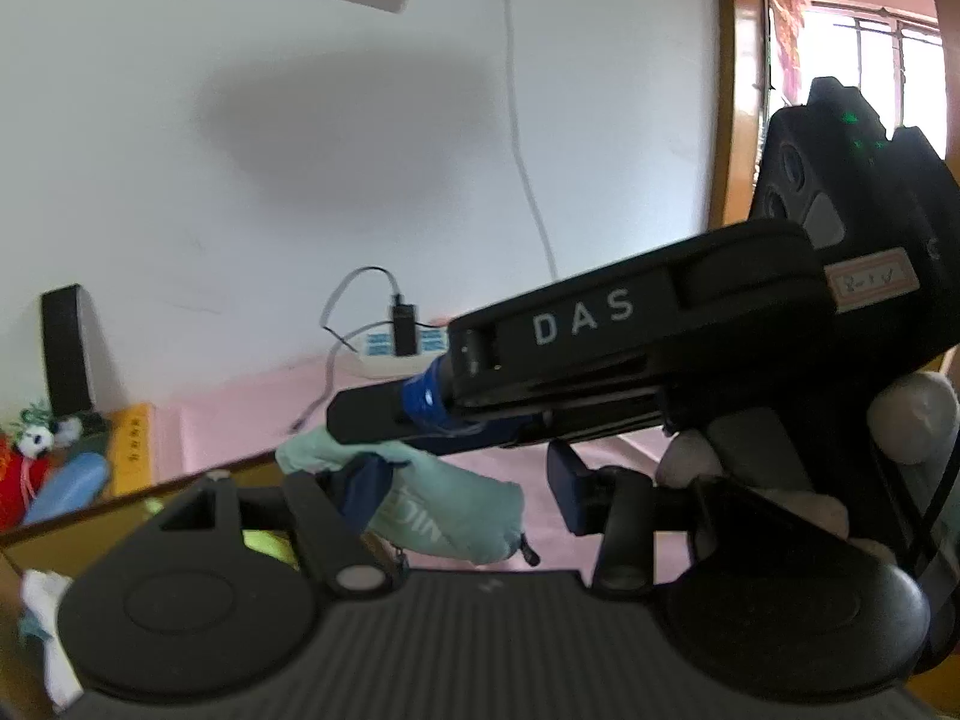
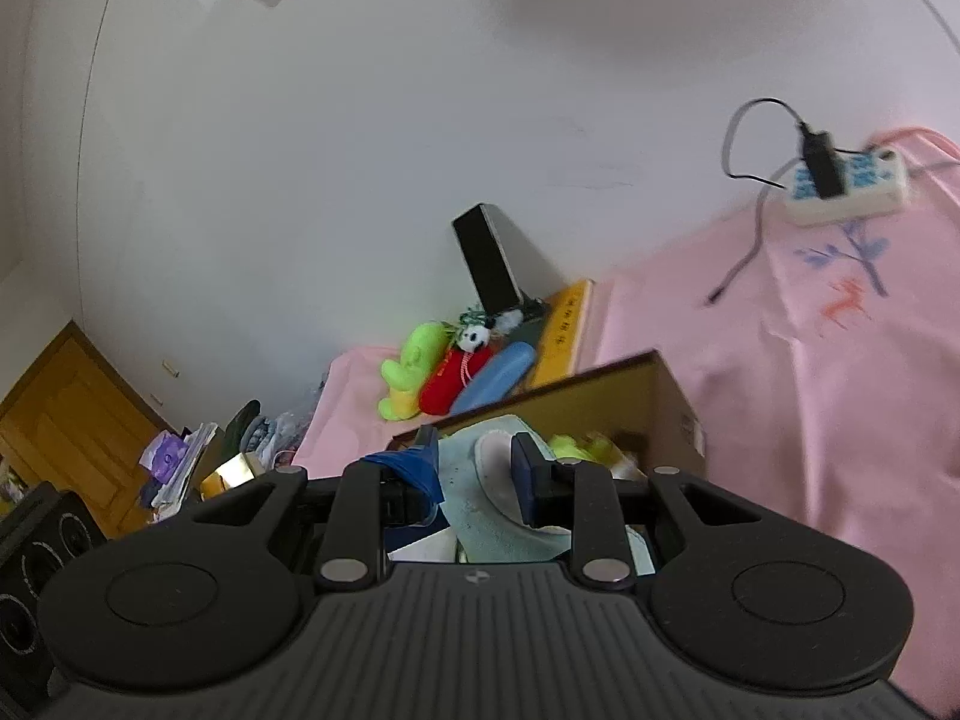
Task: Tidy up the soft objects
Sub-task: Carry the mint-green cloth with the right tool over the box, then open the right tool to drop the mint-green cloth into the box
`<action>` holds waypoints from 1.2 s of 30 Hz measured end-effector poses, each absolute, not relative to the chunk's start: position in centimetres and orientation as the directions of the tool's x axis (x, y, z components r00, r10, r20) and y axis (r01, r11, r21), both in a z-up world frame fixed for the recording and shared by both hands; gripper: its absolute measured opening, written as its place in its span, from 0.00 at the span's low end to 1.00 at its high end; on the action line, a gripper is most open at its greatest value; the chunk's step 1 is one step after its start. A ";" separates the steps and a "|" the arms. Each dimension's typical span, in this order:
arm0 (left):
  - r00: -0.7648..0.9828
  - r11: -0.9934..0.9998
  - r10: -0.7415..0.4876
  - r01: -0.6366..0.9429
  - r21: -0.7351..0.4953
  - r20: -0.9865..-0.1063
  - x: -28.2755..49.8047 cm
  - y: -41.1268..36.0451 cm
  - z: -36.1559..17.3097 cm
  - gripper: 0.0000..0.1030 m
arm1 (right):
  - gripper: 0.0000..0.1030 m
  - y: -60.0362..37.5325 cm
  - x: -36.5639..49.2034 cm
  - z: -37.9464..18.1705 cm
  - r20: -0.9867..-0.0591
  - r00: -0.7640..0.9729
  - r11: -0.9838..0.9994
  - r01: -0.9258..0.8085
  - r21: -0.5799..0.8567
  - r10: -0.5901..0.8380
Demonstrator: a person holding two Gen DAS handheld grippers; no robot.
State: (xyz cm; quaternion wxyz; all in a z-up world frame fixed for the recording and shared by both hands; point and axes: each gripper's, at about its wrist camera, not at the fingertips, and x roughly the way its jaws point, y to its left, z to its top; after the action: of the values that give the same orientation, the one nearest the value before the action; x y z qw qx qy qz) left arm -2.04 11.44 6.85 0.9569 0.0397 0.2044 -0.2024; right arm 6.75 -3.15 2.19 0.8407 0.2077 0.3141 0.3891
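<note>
A teal soft item [image 1: 444, 504] with white lettering lies between the fingers of my left gripper [image 1: 465, 495], whose jaws stand wide apart around it. My right gripper [image 1: 384, 417] crosses the left wrist view and its tip touches the same item. In the right wrist view my right gripper [image 2: 474, 468] stands open around a teal and white plush [image 2: 498, 498] over a cardboard box [image 2: 654, 396] that holds other soft things. A green plush [image 2: 414, 366], a red panda toy [image 2: 462, 372] and a blue roll [image 2: 495, 384] lie behind the box.
A pink cloth [image 2: 840, 408] covers the surface. A white power strip [image 2: 846, 186] with a black plug and cables sits near the wall. A black box [image 2: 486, 264] leans on the wall. A yellow box [image 2: 564, 324] lies beside the toys. Clutter is at the left [image 2: 180, 462].
</note>
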 end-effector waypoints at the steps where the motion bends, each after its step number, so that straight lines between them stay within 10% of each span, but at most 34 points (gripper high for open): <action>1: 0.838 0.917 -0.366 0.399 -0.004 -0.405 -1.7 12.1 6.8 0.43 | 0.08 -2.5 7.1 2.1 -0.364 0.500 0.611 -0.533 0.586 0.785; 20: 0.750 0.946 -0.294 0.317 -0.068 -0.592 4.1 19.9 0.1 0.38 | 0.08 6.2 11.5 -4.9 -0.544 0.510 0.744 -0.492 0.452 0.667; 29: 0.752 0.972 -0.221 0.223 -0.077 -0.621 3.6 21.6 -0.6 0.63 | 0.10 6.5 10.9 -5.3 -0.571 0.479 0.745 -0.453 0.490 0.667; 36: 0.772 0.969 -0.233 0.238 -0.071 -0.592 1.9 20.8 0.7 0.65 | 0.11 4.3 8.7 -4.1 -0.540 0.532 0.758 -0.426 0.495 0.652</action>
State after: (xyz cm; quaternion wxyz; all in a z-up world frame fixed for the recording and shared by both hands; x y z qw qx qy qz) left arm 1.86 20.78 0.67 0.9412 0.0037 0.3139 -0.1250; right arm 8.66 4.28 -4.14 0.8618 0.1532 0.3690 0.3126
